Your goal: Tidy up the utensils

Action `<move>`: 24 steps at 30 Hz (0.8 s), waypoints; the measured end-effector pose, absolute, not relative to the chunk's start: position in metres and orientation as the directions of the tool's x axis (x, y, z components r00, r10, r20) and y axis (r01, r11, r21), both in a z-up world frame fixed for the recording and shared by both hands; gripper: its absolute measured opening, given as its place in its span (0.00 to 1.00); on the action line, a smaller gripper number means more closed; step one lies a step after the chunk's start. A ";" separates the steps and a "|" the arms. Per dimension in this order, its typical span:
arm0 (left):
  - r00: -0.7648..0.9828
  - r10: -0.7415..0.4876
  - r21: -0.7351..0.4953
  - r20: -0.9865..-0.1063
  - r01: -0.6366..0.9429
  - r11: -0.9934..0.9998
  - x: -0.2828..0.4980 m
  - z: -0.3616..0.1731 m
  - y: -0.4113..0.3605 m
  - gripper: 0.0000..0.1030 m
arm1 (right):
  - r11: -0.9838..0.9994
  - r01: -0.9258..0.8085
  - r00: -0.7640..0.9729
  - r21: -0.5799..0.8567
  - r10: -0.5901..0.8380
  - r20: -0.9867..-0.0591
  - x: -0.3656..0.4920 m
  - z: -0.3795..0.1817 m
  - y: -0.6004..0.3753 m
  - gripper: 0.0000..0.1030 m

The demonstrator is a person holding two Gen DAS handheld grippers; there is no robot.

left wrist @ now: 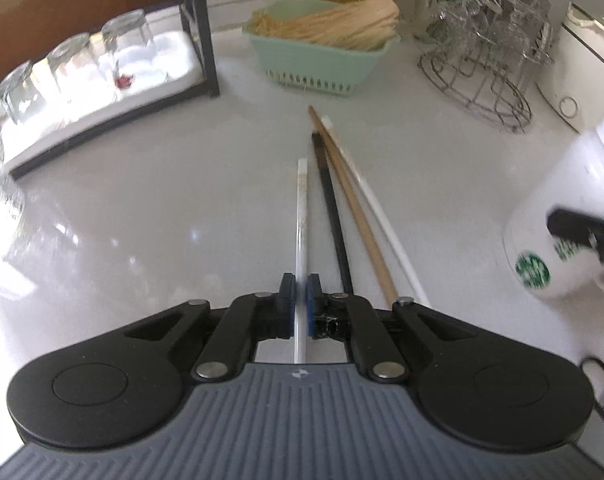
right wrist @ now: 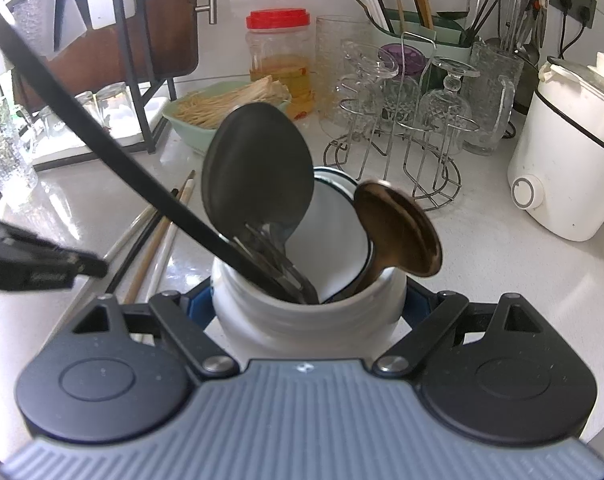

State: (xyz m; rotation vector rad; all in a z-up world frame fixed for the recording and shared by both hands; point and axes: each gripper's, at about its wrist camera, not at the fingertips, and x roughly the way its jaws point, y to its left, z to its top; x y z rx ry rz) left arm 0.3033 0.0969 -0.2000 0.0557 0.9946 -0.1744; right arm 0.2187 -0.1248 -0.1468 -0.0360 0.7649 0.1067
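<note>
In the left wrist view my left gripper (left wrist: 300,292) is shut on a white chopstick (left wrist: 302,216) that lies along the white counter. Just to its right lie a black chopstick (left wrist: 334,216), a wooden one (left wrist: 352,208) and another white one (left wrist: 378,216). In the right wrist view my right gripper (right wrist: 308,304) is shut on a white mug (right wrist: 302,320), its pads on both sides. The mug holds a black spoon (right wrist: 257,168), a brown spoon (right wrist: 398,232) and forks (right wrist: 277,256). The same mug (left wrist: 554,232) shows at the right of the left view.
A green basket of wooden sticks (left wrist: 322,52) stands beyond the chopsticks. A wire rack of glasses (left wrist: 482,80) is at the back right, upturned glasses on a tray (left wrist: 81,72) at the left. A white cooker (right wrist: 562,152), a red-lidded jar (right wrist: 279,52) and a utensil drainer (right wrist: 422,28) line the back.
</note>
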 end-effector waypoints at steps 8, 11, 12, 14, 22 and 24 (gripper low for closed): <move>0.505 -0.141 -0.087 -0.852 0.128 0.988 0.287 -0.200 0.105 0.07 | 0.994 -0.105 0.709 0.003 0.077 -0.701 0.220 -0.147 -0.123 0.88; 0.492 -0.152 -0.118 -0.857 0.101 0.988 0.294 -0.199 0.108 0.07 | 0.994 -0.105 0.706 0.002 0.076 -0.704 0.220 -0.147 -0.121 0.88; 0.492 -0.158 -0.128 -0.856 0.094 0.987 0.298 -0.199 0.108 0.07 | 0.995 -0.103 0.706 0.003 0.075 -0.704 0.219 -0.147 -0.120 0.88; 0.499 -0.151 -0.114 -0.853 0.104 0.988 0.305 -0.196 0.107 0.09 | 0.994 -0.106 0.710 0.002 0.077 -0.700 0.218 -0.147 -0.119 0.88; 0.530 -0.142 -0.066 -0.836 0.159 0.985 0.327 -0.197 0.097 0.20 | 0.994 -0.106 0.713 0.002 0.077 -0.697 0.215 -0.148 -0.115 0.88; 0.518 -0.159 -0.083 -0.840 0.168 0.982 0.331 -0.200 0.094 0.20 | 0.994 -0.109 0.713 0.001 0.079 -0.696 0.215 -0.148 -0.115 0.88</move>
